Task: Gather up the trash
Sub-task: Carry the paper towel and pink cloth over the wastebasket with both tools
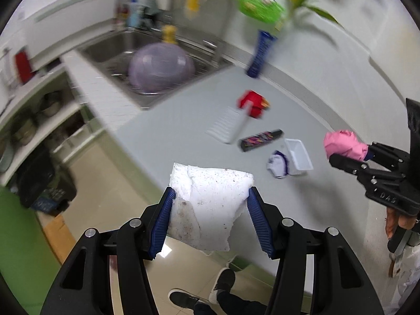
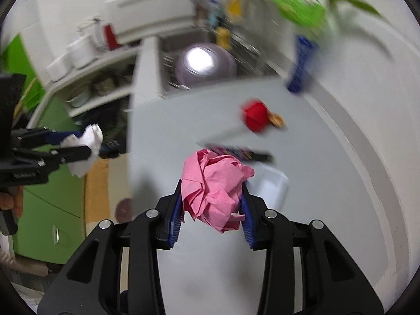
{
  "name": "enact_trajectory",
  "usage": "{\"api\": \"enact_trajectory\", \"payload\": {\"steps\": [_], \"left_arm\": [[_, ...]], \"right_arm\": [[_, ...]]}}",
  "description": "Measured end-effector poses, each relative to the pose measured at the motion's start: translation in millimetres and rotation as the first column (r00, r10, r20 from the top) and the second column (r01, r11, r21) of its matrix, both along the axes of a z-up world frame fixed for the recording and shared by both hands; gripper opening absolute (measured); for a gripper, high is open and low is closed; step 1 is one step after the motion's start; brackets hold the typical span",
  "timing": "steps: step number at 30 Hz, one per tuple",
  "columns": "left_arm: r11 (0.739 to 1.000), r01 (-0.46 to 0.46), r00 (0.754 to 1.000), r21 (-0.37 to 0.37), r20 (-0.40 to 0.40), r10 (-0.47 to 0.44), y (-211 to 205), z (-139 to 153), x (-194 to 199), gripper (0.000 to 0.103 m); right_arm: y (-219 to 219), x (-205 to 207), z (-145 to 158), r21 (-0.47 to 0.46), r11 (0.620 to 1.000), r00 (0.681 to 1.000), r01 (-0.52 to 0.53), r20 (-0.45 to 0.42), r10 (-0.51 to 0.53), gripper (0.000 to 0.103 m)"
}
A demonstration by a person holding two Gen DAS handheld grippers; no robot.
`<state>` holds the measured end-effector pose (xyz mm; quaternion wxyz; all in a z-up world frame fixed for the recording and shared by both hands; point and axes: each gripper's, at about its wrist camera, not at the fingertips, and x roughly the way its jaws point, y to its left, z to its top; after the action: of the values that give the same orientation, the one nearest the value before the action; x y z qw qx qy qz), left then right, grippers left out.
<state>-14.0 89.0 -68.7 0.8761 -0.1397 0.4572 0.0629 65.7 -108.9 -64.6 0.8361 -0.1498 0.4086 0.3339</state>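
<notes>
My left gripper (image 1: 211, 191) is shut on a soiled white sheet of foam or paper (image 1: 210, 210), held in the air over the counter's front edge. The right gripper (image 2: 212, 186) is shut on a crumpled pink paper ball (image 2: 215, 191), also lifted above the grey counter (image 2: 199, 262). Each view shows the other gripper: the right gripper (image 1: 349, 155) with the pink ball (image 1: 341, 144) at the right, the left gripper (image 2: 84, 144) with the white piece (image 2: 90, 139) at the left. On the counter lie a crumpled white-and-purple paper (image 1: 278, 165), a dark colourful wrapper (image 1: 260, 139) and a red item (image 1: 253, 102).
A small white plastic tub (image 1: 299, 155) and a ribbed white tray (image 1: 225, 127) lie by the wrapper. Behind stand a blue vase (image 1: 260, 55) with a plant and a sink (image 1: 105, 50) holding a purple bowl (image 1: 161, 68). A black bin (image 1: 44, 183) is on the floor; a person's shoes (image 1: 223, 281) below.
</notes>
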Motion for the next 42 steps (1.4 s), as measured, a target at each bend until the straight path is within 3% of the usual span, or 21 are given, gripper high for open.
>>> {"api": "enact_trajectory", "payload": {"steps": [6,12,17,22,27,36,42], "left_arm": [[0.985,-0.169,0.985,0.042,0.035,0.167,51.4,28.0,-81.5,0.055],[0.947,-0.317,0.948,0.055,0.043,0.315,93.0,37.7,-157.5,0.055],[0.911,-0.410,0.912,0.044,0.034,0.409,116.5,28.4,-200.2,0.055],[0.884,-0.468,0.884,-0.004,0.001,0.468,143.9,-10.1,-221.0,0.055],[0.867,-0.497,0.868,-0.050,-0.052,0.494,180.4,-106.1,-220.7,0.055],[0.835,-0.539,0.841,-0.109,-0.115,0.528,241.3,-332.5,-215.3,0.055],[0.821,-0.552,0.833,-0.144,-0.133,0.537,263.3,-445.6,-206.2,0.056]], "right_arm": [[87.9,-45.1,32.3,0.059,0.979,0.980,-0.196,0.056,0.193,0.038],[164.9,-93.7,40.5,0.086,0.933,0.937,-0.349,0.064,0.344,0.038],[224.4,-131.9,25.8,0.071,0.884,0.887,-0.461,0.039,0.460,0.038],[270.4,-148.3,-9.0,0.032,0.850,0.851,-0.525,-0.006,0.526,0.038],[314.2,-155.2,-92.6,-0.023,0.825,0.825,-0.564,-0.051,0.563,0.038],[361.7,-136.0,-295.9,-0.092,0.838,0.842,-0.538,-0.104,0.529,0.038],[376.6,-119.5,-402.9,-0.114,0.845,0.851,-0.522,-0.129,0.509,0.038]]}}
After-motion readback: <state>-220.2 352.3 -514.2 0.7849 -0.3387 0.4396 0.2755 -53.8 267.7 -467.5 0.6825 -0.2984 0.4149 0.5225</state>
